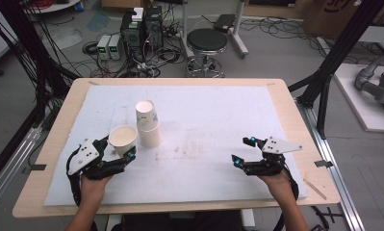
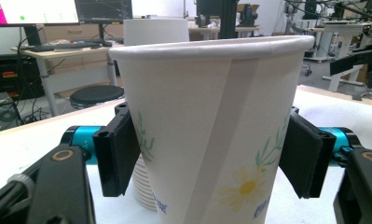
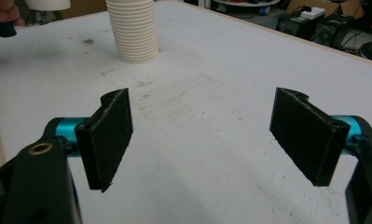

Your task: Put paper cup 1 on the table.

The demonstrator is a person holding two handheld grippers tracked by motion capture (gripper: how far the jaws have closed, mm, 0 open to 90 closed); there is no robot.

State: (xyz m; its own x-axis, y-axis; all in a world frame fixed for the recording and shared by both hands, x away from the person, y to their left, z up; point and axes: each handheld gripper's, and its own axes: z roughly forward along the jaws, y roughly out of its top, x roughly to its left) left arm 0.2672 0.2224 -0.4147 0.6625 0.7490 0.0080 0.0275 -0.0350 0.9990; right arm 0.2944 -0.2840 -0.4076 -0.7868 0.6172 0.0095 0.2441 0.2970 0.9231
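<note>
Left gripper view: smooth tapered paper cup between flat black pads.

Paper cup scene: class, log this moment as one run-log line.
left tongs: shut on paper cup | right tongs: open, nothing between | cup stack: inverted, beside held cup | surface: white mat

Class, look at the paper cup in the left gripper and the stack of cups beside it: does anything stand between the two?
Nothing visible does. The cup sits upright between the left gripper's pads, and the stack stands just to its right on the white mat, with bare mat between them.
</note>
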